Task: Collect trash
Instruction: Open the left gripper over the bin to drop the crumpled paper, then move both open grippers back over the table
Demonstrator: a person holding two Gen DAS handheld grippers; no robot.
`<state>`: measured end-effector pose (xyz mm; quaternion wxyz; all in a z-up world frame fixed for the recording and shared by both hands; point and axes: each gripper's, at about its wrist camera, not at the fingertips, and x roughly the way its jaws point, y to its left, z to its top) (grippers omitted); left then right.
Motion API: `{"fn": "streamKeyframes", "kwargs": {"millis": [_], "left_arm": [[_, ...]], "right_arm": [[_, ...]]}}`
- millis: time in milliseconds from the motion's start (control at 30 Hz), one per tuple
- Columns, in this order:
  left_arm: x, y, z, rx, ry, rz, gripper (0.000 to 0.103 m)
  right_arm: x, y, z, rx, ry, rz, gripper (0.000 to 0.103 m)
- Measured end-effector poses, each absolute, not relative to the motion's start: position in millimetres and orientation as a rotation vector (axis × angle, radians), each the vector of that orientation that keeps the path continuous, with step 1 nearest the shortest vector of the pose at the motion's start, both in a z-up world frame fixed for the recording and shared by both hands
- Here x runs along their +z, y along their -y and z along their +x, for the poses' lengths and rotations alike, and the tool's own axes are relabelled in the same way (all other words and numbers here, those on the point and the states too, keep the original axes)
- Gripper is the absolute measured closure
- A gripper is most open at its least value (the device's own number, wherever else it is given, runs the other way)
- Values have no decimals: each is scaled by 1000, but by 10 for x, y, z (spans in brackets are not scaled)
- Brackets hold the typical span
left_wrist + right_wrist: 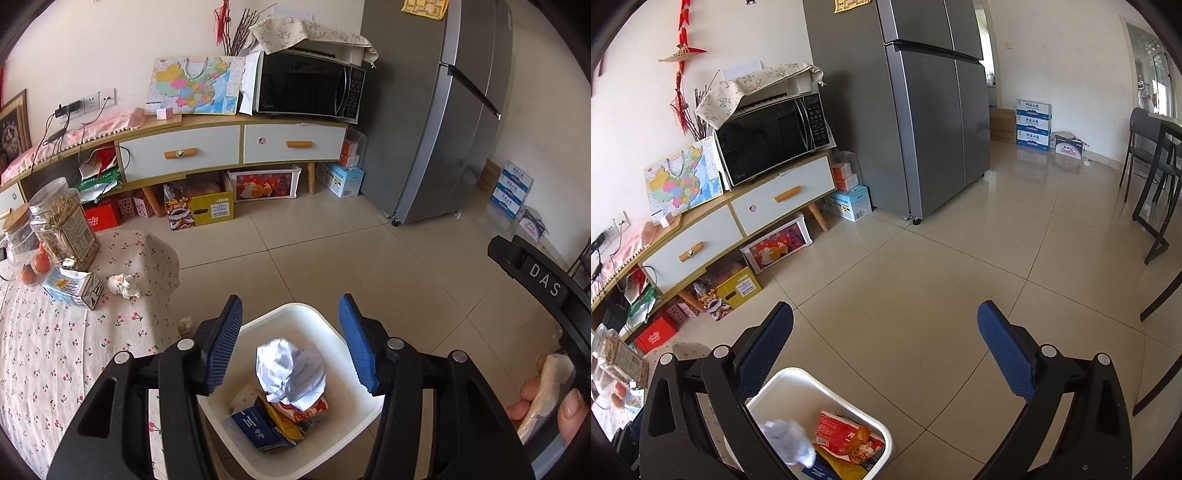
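Bright, even daylight in both views — right wrist shows it coming from a glazed door (1150,70) at far right, with sheen on the floor tiles (1034,162). Shadows soft. Strong fisheye bending, black vignette at corners. Crumpled white paper (290,373) motion-blurred over the bin — rest sharp.

Left gripper (291,341) jaws apart above crumpled paper (290,373) in bin (295,314).
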<state>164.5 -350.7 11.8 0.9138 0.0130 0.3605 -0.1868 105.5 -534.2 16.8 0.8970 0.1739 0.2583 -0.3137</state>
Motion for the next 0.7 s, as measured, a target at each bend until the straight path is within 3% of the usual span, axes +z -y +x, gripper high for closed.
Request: {"fn": "streamKeyframes", "kwargs": {"millis": [367,700], "left_arm": [[255,3142,1583,-202,-656,73,17],[335,2458,1694,-61,-642,22,13]], "right_arm": [[254,4860,1156,-583,-518,243,7],[317,4269,1323,-489,-505,144,7]]}}
